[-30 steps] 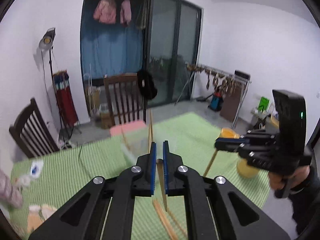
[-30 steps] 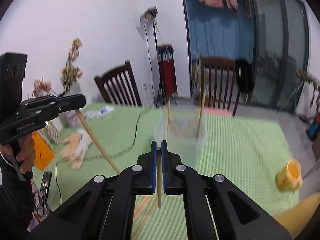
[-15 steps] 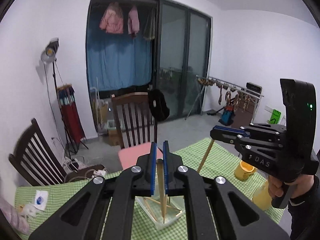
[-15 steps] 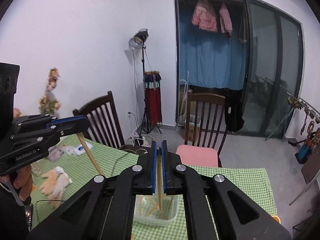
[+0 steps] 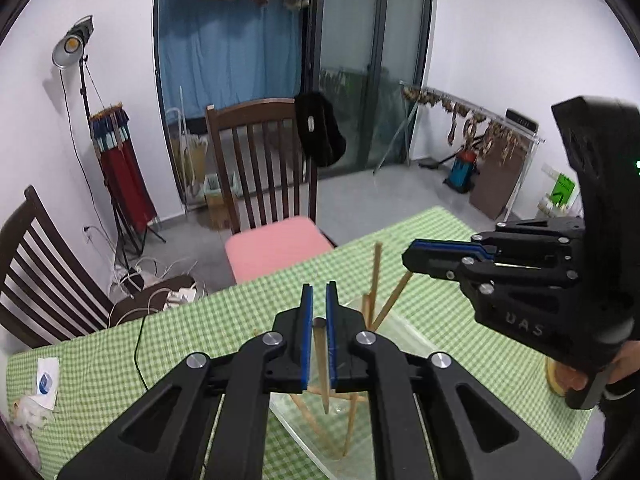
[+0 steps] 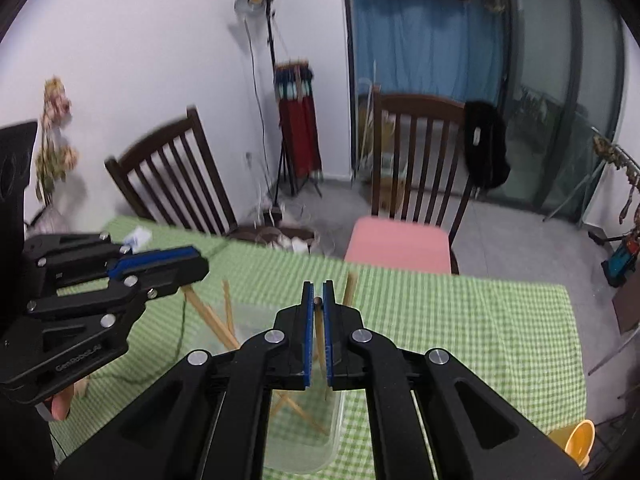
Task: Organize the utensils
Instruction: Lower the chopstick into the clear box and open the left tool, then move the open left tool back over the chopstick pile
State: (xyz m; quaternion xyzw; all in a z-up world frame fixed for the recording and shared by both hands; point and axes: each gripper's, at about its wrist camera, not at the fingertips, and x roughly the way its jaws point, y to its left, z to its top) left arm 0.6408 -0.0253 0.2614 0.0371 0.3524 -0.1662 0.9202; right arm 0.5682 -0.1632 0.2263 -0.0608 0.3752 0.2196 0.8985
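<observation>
My left gripper point(image 5: 319, 292) is shut on a wooden chopstick point(image 5: 321, 364) that points down into a clear plastic container point(image 5: 412, 340) on the green checked tablecloth point(image 5: 200, 320). My right gripper point(image 6: 318, 292) is shut on a second chopstick point(image 6: 319, 322) over the same container point(image 6: 336, 420). Each view shows the other tool from the side: the right gripper point(image 5: 408, 255) with its chopstick point(image 5: 394, 296) slanting down, the left gripper point(image 6: 202, 266) with its chopstick point(image 6: 208, 314). Several more chopsticks point(image 5: 375, 276) lean inside the container.
A chair with a pink cushion point(image 5: 276, 248) stands at the table's far edge, and a second dark chair point(image 5: 44, 280) at the left. A thin black cable point(image 5: 138, 344) crosses the cloth. A yellow cup point(image 6: 578, 440) sits near the right corner. A paper packet point(image 5: 46, 380) lies far left.
Both grippers have carried their chopsticks forward and down, and the chopstick tips now hang over the clear container. The grips have stayed the same.
</observation>
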